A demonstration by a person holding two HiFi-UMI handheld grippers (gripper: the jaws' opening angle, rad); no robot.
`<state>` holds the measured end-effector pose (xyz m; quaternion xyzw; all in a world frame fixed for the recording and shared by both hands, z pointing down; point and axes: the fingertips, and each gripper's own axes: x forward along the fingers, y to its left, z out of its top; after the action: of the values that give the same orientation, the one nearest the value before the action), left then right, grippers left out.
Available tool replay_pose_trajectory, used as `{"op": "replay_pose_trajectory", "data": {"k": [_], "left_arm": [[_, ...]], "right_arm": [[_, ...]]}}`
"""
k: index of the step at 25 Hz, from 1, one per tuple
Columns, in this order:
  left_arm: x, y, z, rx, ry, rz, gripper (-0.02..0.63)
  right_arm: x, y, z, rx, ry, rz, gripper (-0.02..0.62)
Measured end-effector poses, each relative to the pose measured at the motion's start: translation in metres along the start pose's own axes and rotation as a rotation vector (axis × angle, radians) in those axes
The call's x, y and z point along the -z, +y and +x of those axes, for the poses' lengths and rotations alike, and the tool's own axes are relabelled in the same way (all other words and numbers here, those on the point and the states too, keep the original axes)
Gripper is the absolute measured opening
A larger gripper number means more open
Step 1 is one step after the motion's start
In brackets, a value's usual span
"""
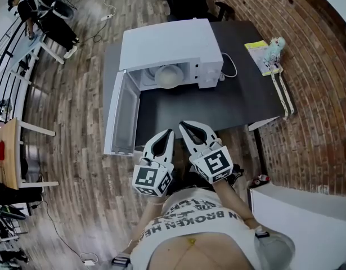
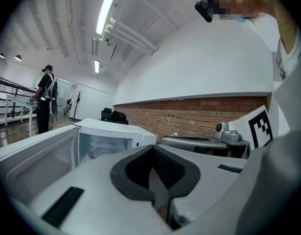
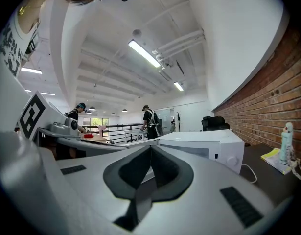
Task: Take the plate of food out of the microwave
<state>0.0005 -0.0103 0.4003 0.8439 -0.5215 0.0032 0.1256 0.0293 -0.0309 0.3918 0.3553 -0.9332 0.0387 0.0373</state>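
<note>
Microwave (image 1: 173,55) stands open, plate of food (image 1: 168,76) inside; we hold left gripper (image 1: 169,133) and right gripper (image 1: 183,125) before it, both pairs of jaws closed on nothing.

I am wearing a white T-shirt (image 1: 198,221) with black block lettering across the front. I am carrying two pale grey tongs, the left tongs (image 1: 169,133) and the right tongs (image 1: 184,125), each showing dark grey ribbed pads (image 2: 165,168) and bearing a white cube (image 1: 152,179) printed with black square markers.
</note>
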Motion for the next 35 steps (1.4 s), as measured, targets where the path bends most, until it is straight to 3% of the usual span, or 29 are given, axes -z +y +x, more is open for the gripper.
{"op": "replay_pose_trajectory", "data": {"k": [8, 25, 35], "left_arm": [[-0.005, 0.024, 0.02, -0.014, 0.0, 0.003, 0.006], [-0.029, 0.111, 0.131, 0.128, 0.024, -0.013, 0.006], [-0.021, 0.158, 0.167, 0.166, 0.05, -0.054, 0.006]], "right_arm": [[0.0, -0.016, 0.023, -0.003, 0.005, 0.017, 0.008], [-0.005, -0.097, 0.123, 0.147, 0.032, 0.009, 0.008], [0.011, -0.115, 0.177, 0.18, 0.076, 0.023, 0.009]]}}
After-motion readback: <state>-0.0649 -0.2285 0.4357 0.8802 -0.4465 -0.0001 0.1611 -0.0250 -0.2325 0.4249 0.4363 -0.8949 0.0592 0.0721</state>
